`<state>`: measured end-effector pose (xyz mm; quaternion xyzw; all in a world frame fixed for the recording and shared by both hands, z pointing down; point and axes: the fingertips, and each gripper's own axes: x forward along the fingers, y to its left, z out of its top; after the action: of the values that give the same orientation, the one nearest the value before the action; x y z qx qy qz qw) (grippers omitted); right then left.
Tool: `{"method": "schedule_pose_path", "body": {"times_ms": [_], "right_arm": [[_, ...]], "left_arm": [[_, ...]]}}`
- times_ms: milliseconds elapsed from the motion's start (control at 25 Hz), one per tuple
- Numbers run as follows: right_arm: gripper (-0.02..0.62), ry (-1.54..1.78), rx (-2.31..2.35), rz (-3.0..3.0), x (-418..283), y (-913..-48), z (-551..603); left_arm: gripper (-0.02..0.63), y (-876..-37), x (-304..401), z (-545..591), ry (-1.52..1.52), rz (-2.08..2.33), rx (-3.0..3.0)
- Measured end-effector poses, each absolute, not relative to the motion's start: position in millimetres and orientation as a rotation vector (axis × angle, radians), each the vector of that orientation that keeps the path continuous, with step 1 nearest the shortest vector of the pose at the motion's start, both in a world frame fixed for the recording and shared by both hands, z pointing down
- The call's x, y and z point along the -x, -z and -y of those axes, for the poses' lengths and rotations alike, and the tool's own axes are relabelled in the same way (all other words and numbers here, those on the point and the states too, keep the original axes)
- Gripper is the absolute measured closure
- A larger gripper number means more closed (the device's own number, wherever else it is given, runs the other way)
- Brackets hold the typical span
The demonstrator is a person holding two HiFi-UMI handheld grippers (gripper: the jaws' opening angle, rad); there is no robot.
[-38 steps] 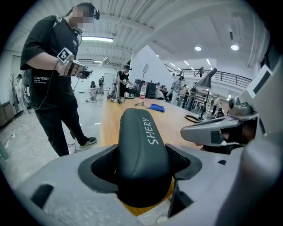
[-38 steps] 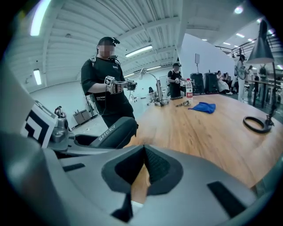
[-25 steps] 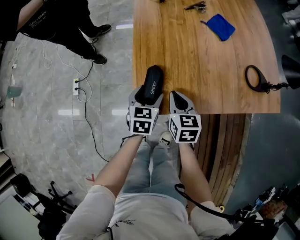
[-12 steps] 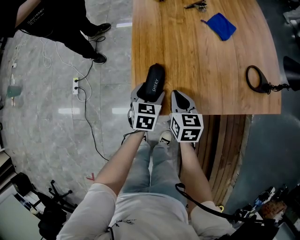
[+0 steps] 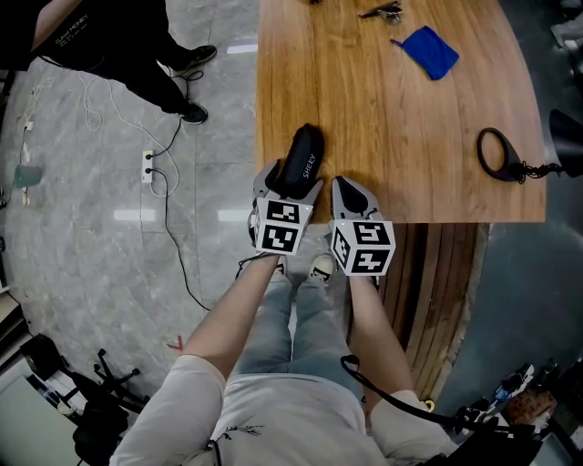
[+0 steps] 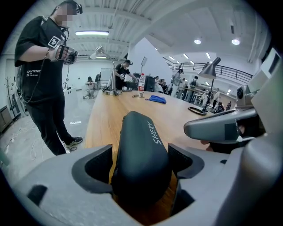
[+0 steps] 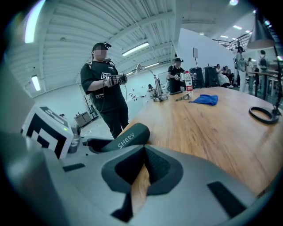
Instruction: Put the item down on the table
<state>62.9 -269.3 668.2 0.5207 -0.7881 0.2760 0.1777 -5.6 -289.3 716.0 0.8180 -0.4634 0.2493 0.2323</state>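
A black oblong case (image 5: pixel 301 159) printed "SHERY" lies on the wooden table (image 5: pixel 401 118) near its front left corner, with its near end between the jaws of my left gripper (image 5: pixel 291 183). In the left gripper view the case (image 6: pixel 141 152) fills the middle, and a gap shows between it and each of the pads (image 6: pixel 95 164). The left gripper (image 6: pixel 140 162) jaws are opening. My right gripper (image 5: pixel 352 188) sits just right of it at the table's front edge, shut and empty. In the right gripper view the right gripper (image 7: pixel 143 152) has its pads together, and the case (image 7: pixel 126 137) shows to its left.
A blue cloth (image 5: pixel 428 52) and a small dark tool (image 5: pixel 381 11) lie at the far end of the table. A black ring on a chain (image 5: pixel 496 150) rests near the right edge. A person in black (image 5: pixel 118 45) stands on the floor to the left, near a power strip (image 5: pixel 148 168).
The case has rolled slightly to the right, so its lettering now faces more rightward. The left gripper's jaws stand a little wider around it. The right gripper has barely moved.
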Motion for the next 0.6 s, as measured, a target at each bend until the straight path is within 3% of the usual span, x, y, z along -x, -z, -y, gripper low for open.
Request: {"method": "schedule_pose_path", "body": {"times_ms": [600], "right_arm": [[0.591, -0.743, -1.484, 2.247, -64, -642, 265]], "left_arm": [[0.222, -666, 14, 284, -0.623, 1.298, -2.295]]}}
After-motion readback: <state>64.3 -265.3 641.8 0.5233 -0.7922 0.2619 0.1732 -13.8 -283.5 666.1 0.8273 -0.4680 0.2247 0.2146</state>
